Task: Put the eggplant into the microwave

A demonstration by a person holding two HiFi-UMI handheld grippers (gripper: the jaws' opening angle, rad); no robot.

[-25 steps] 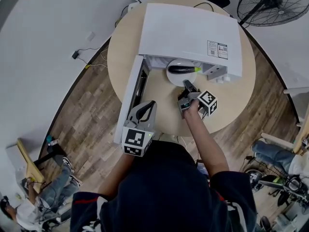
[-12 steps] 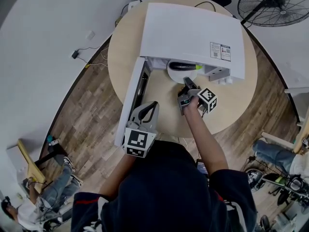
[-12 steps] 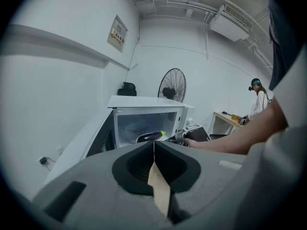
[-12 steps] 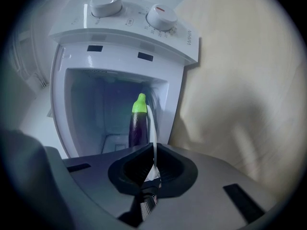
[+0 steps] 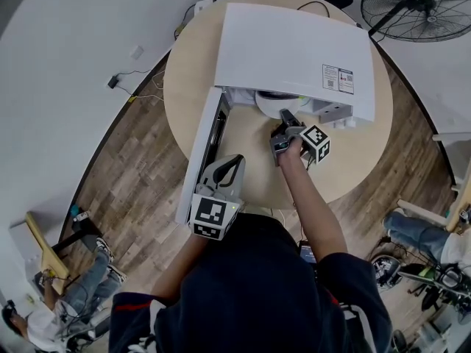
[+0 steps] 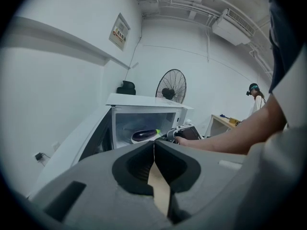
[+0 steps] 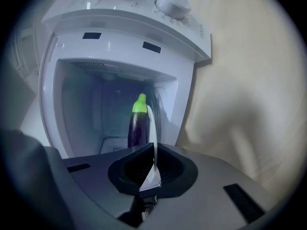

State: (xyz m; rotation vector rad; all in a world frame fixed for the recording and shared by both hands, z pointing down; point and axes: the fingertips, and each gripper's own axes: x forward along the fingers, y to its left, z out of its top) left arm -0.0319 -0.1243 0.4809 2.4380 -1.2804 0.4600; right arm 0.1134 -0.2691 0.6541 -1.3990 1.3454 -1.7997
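The white microwave (image 5: 294,50) stands on the round table with its door (image 5: 200,157) swung open to the left. In the right gripper view the purple eggplant (image 7: 138,126) with its green stem lies on a white plate (image 7: 152,128) inside the cavity. My right gripper (image 7: 154,147) is shut on the plate's rim. In the head view the right gripper (image 5: 283,120) is at the cavity mouth, and only the plate's edge (image 5: 272,103) shows below the microwave's top. My left gripper (image 5: 224,169) hangs shut and empty beside the door's outer end. The left gripper view also shows the eggplant (image 6: 144,135).
A wooden round table (image 5: 250,160) carries the microwave. The open door stretches toward me on the left. A standing fan (image 5: 419,6) is at the back right, and a cable (image 5: 125,79) lies on the floor. Another person (image 5: 59,307) sits at lower left.
My right gripper has moved forward toward the microwave, and the plate with the eggplant has slid into the cavity, out of the head view. The left gripper has barely shifted.
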